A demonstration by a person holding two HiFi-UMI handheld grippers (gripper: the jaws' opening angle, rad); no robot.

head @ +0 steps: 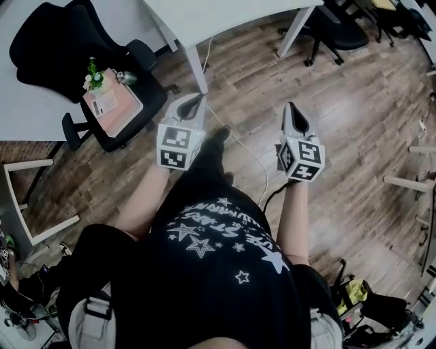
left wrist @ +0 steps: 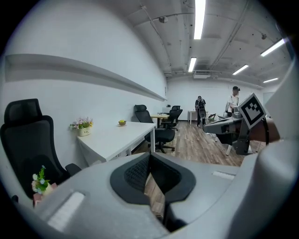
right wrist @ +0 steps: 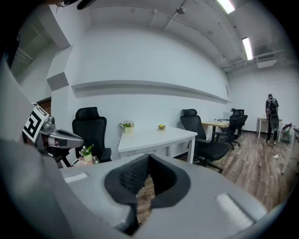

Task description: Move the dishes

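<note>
I stand on a wooden floor with a gripper in each hand, both held in the air. My left gripper (head: 193, 102) is shut with nothing between its jaws, and in its own view the pads (left wrist: 138, 172) meet at the tip. My right gripper (head: 291, 108) is shut too and holds nothing, its pads (right wrist: 133, 175) touching. A small bowl (left wrist: 122, 123) with something yellow-green in it sits on a white desk (left wrist: 117, 137) ahead. The right gripper view shows the same bowl (right wrist: 161, 126) near a flower pot (right wrist: 126, 126). No dish is near either gripper.
A black office chair (head: 116, 75) to my front left carries a pink box (head: 112, 105) and a small potted plant (head: 94, 76). The white desk (head: 204, 13) stands ahead, a cable (head: 252, 153) runs over the floor, and more chairs (left wrist: 163, 130) and two people (left wrist: 200, 109) are far off.
</note>
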